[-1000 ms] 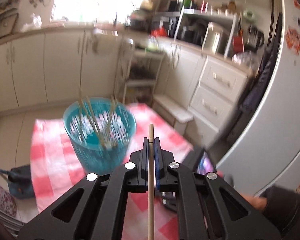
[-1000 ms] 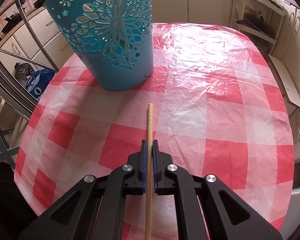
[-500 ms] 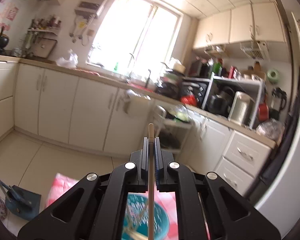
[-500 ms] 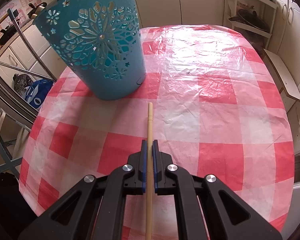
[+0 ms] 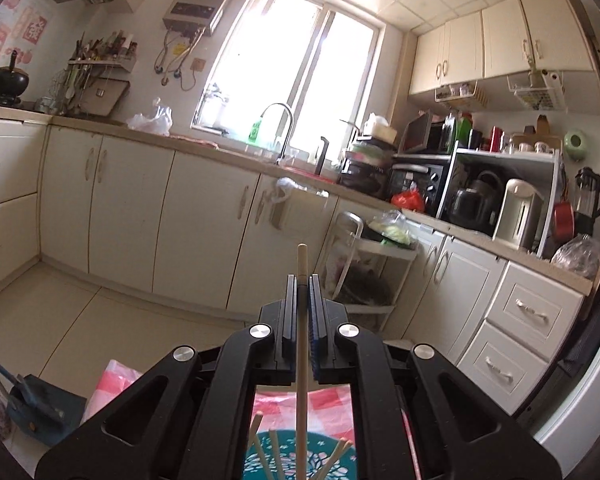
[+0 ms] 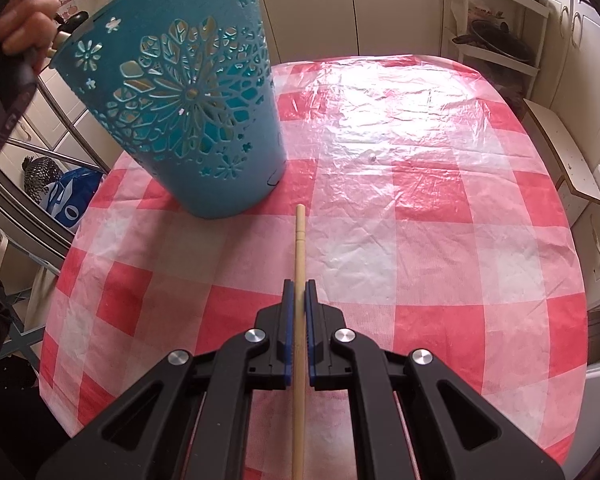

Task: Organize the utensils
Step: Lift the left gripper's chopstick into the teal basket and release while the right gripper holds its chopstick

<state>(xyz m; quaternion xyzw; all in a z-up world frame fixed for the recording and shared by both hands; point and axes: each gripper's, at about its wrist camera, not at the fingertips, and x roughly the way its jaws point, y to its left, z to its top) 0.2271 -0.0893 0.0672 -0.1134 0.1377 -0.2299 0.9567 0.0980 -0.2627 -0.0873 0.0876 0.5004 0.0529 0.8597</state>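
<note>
Two grippers, one chopstick each; teal basket on checked cloth.
Left gripper (image 5: pixel 301 280) clamps a chopstick (image 5: pixel 301 344) above the basket (image 5: pixel 300 456), whose rim and loose sticks are cut off below. Right gripper (image 6: pixel 299 286) pinches a second chopstick (image 6: pixel 299 320); its tip lies just short of the basket (image 6: pixel 196 120), ahead-left, top cropped. Cloth (image 6: pixel 420 200) beneath.

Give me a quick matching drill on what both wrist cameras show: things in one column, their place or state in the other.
1. left claw
2. right claw
3. blue basket
4. checked tablecloth

a. tilted on the table
b. shut on a chopstick above the basket
c. spread under everything
d. shut on a chopstick over the table

Pairs: 1-b, 2-d, 3-a, 4-c
</note>
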